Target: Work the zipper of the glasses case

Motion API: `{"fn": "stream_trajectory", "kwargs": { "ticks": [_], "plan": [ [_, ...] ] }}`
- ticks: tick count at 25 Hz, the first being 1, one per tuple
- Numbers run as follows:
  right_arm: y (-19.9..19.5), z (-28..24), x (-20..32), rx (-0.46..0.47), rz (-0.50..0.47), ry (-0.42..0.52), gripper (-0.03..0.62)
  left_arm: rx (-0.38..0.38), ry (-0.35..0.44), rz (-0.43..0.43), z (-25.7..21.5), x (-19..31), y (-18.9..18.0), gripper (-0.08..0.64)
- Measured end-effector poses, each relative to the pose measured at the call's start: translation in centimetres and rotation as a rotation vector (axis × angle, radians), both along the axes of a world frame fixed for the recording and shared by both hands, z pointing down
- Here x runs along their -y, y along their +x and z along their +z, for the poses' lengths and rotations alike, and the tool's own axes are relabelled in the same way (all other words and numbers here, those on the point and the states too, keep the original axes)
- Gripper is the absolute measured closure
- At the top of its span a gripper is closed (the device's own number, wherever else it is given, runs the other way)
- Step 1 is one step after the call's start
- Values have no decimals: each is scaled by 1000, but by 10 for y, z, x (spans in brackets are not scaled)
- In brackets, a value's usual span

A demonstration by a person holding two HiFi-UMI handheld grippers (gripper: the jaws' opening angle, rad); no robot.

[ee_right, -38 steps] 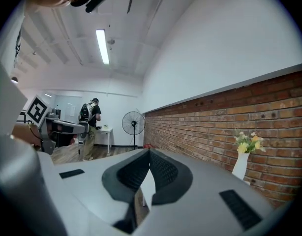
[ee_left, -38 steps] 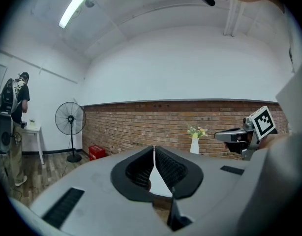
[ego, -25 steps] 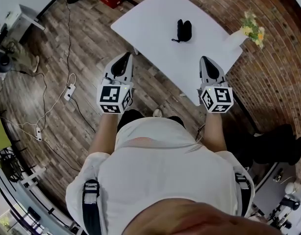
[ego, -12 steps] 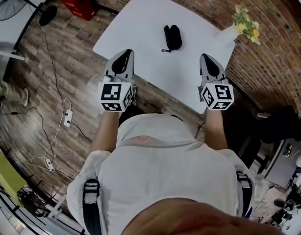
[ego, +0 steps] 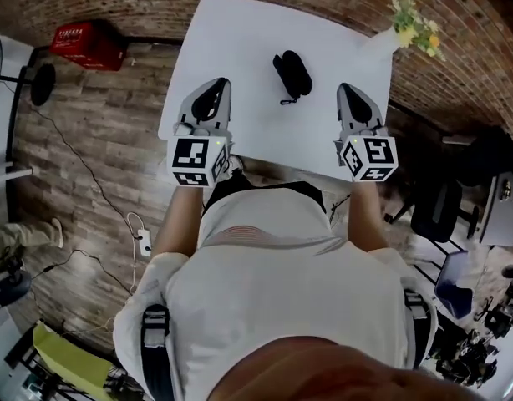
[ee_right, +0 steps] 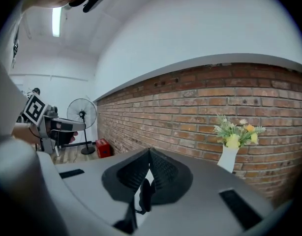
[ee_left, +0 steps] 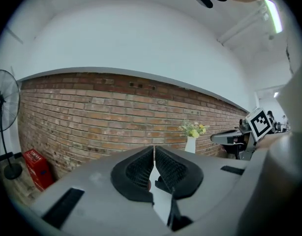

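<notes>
So, left tool (ego: pixel 215 86) (ee_left: pixel 154 150): jaws together, ribbed pads meeting along a thin slit, nothing clamped between them.
Left tool's place: held above the near left edge of the bench (ego: pixel 240 32), tips pointing out across it, apart from the case.
Right tool (ego: pixel 348 88) (ee_right: pixel 149 154): jaws likewise together and clamped on nothing.
Right tool's place: held above the near right part of the bench, roughly level with the left tool, also apart from the case.
Glasses case (ego: pixel 292 73): dark and oblong, it lay flat on the white bench beyond the tool tips and between the two tools, untouched by either.
Case's cord: a short dark loop trailed from the near end of the case (ego: pixel 283 100).
Zipper: too small to make out in any view.
Vase (ego: pixel 380 44) (ee_left: pixel 191 144) (ee_right: pixel 228 157): white, it stood upright at the far right corner of the bench, well apart from the case, with yellow and white flowers (ego: pixel 415 25) in it.
Brick wall (ee_left: pixel 92 112) (ee_right: pixel 200 102): ran behind the bench.
Red crate (ego: pixel 88 44): sat on the wooden floor (ego: pixel 98 174) at the left of the bench, against the wall.
Fan (ee_right: pixel 82 115): stood on the floor beyond the crate.
</notes>
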State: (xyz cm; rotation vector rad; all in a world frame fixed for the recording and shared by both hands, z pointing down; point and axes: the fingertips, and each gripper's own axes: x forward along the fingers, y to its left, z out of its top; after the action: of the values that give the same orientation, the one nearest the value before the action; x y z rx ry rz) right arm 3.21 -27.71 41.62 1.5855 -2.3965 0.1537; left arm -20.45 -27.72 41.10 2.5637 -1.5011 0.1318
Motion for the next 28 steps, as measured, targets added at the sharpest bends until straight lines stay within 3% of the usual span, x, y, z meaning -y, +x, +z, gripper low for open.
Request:
{"fn": "stream_trajectory", "kwargs": {
  "ticks": [7,13,17,19,28],
  "plan": [
    [28,17,2,7,111,-42,540,-1,-21,106,11,31,29,537],
    [55,29,10,29,110,-81,530,17,-38,118,13,38,59,537],
    [55,58,24,71,60,-189,352,44,-60,121,17,39,67,537],
    [54,79,30,91,51,-256,214,57,-71,122,20,39,71,537],
    [58,144,48,101,106,-416,142,84,-114,119,37,48,73,537]
  ]
}}
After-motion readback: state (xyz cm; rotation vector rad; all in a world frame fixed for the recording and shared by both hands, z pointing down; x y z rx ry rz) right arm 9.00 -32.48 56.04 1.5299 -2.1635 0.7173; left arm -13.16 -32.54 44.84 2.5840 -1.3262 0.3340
